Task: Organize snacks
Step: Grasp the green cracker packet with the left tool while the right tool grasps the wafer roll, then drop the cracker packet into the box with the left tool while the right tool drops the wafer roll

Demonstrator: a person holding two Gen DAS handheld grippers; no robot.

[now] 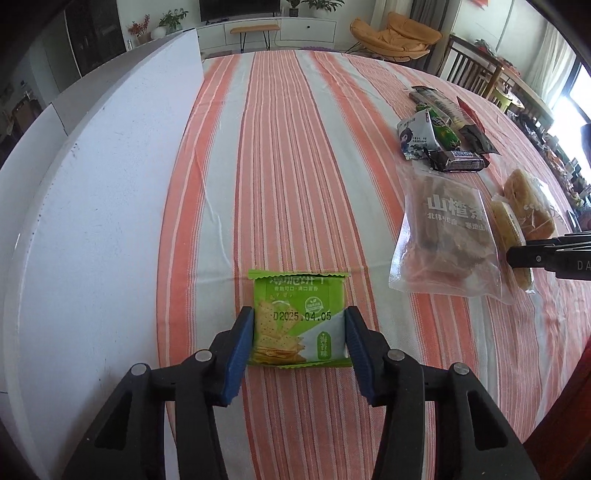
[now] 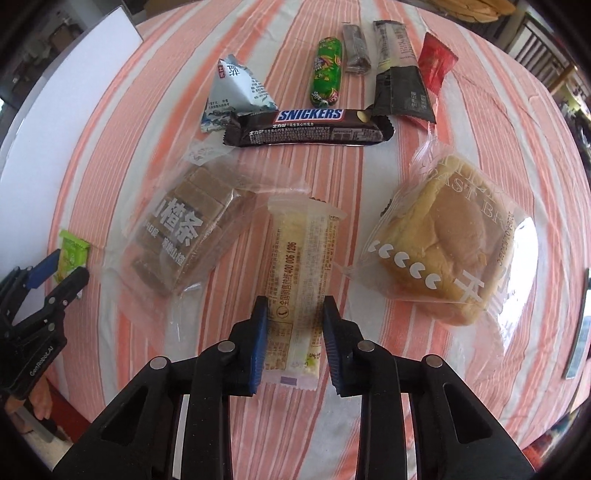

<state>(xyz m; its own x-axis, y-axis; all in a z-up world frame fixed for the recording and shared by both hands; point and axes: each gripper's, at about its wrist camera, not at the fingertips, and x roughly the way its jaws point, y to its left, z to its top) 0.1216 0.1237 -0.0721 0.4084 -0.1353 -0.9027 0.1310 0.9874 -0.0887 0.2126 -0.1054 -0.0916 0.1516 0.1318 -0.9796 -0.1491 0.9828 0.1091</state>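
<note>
green cracker packet [image 1: 299,317], orange-striped tablecloth [image 1: 295,166]

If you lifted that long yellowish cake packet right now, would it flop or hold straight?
The cake packet would probably sag slightly: it is long and held near one end by the right gripper. Its glossy film looks slippery, and hard squeezing might crush it.

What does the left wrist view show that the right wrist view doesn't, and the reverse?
Only the left wrist view shows the cracker pack's front and date stamp, set between the left gripper's fingers, and the room behind: an orange chair and TV.

Only the right wrist view shows the yellow bar between the right gripper's fingers, and the bread bag's full face.

Both show the striped cloth, white board, hawthorn bag, Snickers and green sausage.
</note>
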